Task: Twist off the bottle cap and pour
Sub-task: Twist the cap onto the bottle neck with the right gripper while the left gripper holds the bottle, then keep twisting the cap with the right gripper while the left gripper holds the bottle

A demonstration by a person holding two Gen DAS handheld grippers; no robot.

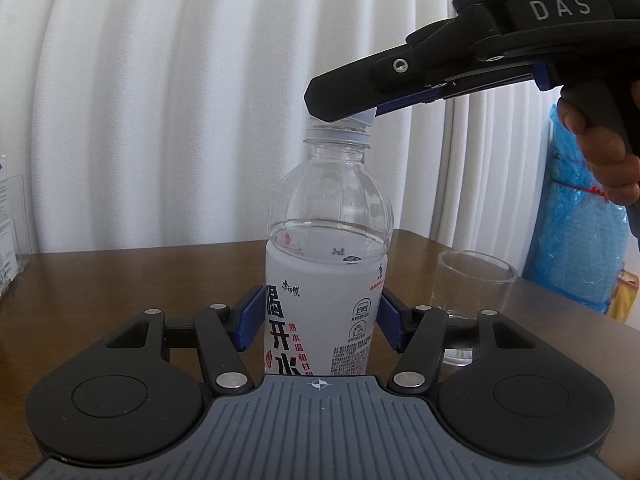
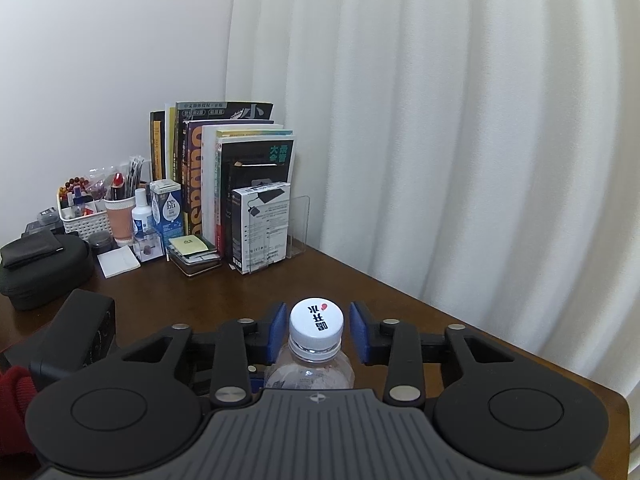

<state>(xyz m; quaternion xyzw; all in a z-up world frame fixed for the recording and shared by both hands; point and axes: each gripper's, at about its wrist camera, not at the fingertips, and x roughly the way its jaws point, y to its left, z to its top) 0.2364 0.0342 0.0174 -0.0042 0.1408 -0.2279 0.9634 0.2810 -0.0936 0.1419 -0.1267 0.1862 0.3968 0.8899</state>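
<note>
The left gripper (image 1: 322,326) pinches the bottle (image 1: 326,280) body; the right gripper (image 2: 318,334) clamps the cap (image 2: 317,322). Judged best: twist squarely, bottle upright, beside the glass (image 1: 472,292).

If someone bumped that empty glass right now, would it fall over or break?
The glass looks short and wide with straight sides, so a bump would probably slide it across the table rather than tip it. It seems empty, so likely light and easy to shove. It sits near the table's edge; if real glass, a fall could break it.
</note>
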